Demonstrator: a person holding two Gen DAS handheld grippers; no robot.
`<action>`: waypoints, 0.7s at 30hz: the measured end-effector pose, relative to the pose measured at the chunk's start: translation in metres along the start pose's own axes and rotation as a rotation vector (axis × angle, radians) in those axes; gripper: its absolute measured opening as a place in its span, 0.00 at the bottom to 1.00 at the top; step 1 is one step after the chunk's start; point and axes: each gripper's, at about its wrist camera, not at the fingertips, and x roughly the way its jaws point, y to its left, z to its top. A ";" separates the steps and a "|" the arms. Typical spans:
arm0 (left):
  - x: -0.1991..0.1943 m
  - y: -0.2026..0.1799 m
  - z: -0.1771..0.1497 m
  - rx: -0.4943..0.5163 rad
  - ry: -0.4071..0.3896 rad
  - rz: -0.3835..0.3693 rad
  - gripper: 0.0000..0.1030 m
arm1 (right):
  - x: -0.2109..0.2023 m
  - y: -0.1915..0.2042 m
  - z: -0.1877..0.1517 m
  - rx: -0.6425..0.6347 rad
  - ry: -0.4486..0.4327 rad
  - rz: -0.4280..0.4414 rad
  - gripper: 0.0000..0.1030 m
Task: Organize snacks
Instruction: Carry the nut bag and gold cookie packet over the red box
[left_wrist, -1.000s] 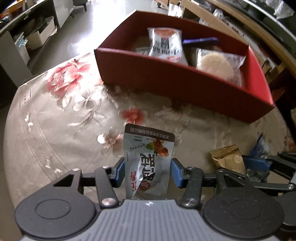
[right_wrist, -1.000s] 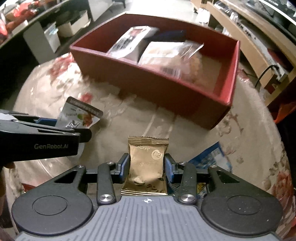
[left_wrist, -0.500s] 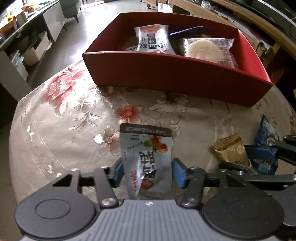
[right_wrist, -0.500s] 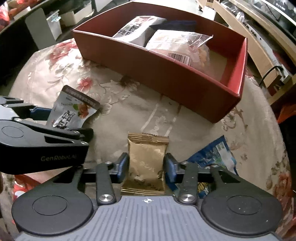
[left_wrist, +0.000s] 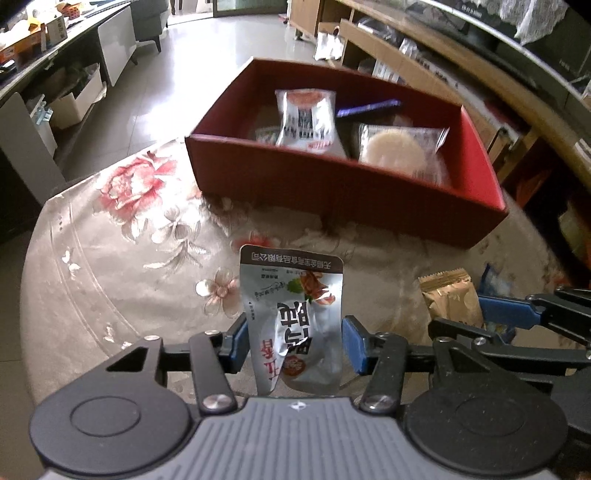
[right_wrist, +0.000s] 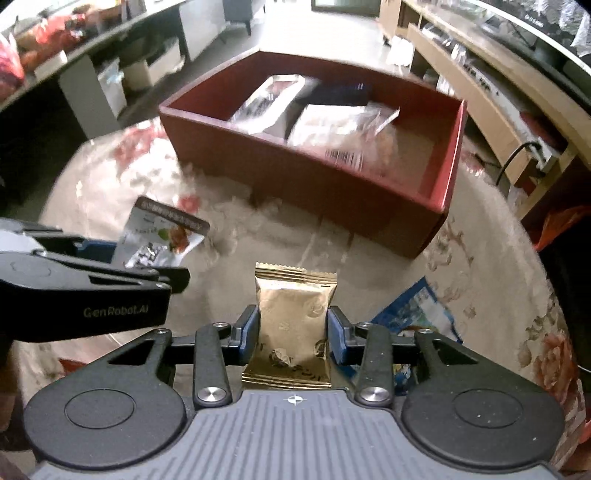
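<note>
Mid-carry, by the look of it: two snacks lifted off the table and bound for the open red cardboard box (left_wrist: 343, 199). Left gripper (left_wrist: 293, 341) clamped narrow on a silver foil pouch with red lettering and a food picture (left_wrist: 295, 325), blue pads (left_wrist: 236, 343) pressed to both edges, pouch upright and clear of the cloth. Right gripper (right_wrist: 291, 332) shut tight on a small gold foil packet with crimped ends (right_wrist: 293, 325), likewise held upright. Both tilted steeply downward, side by side, short of the box's near wall. Already inside the box: a clear-and-white wrapped packet with a red top (left_wrist: 304, 118), a dark purple bar (left_wrist: 369, 107) and a clear wrapper around a pale round cake (left_wrist: 397, 151), crowded toward the left and middle, with bare floor showing at the right end in the right wrist view. Next move likely: forward over the near wall, then release above a free patch, the right end the safest for the gold packet. Left behind: a blue-and-white packet (right_wrist: 417, 314) flat on the cloth, just right of the right gripper. Surface: a round table under a beige glossy cloth printed with red flowers (left_wrist: 122, 206). Beyond: pale tiled floor, grey cabinets on the left, wooden shelving on the right.
</note>
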 end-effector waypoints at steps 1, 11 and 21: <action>-0.003 0.000 0.002 -0.003 -0.008 -0.004 0.53 | -0.003 -0.001 0.002 0.004 -0.014 0.003 0.46; -0.015 -0.002 0.025 -0.035 -0.066 -0.026 0.53 | -0.017 -0.010 0.020 0.043 -0.091 0.020 0.46; -0.020 -0.007 0.056 -0.061 -0.121 -0.026 0.52 | -0.026 -0.020 0.045 0.083 -0.163 0.013 0.46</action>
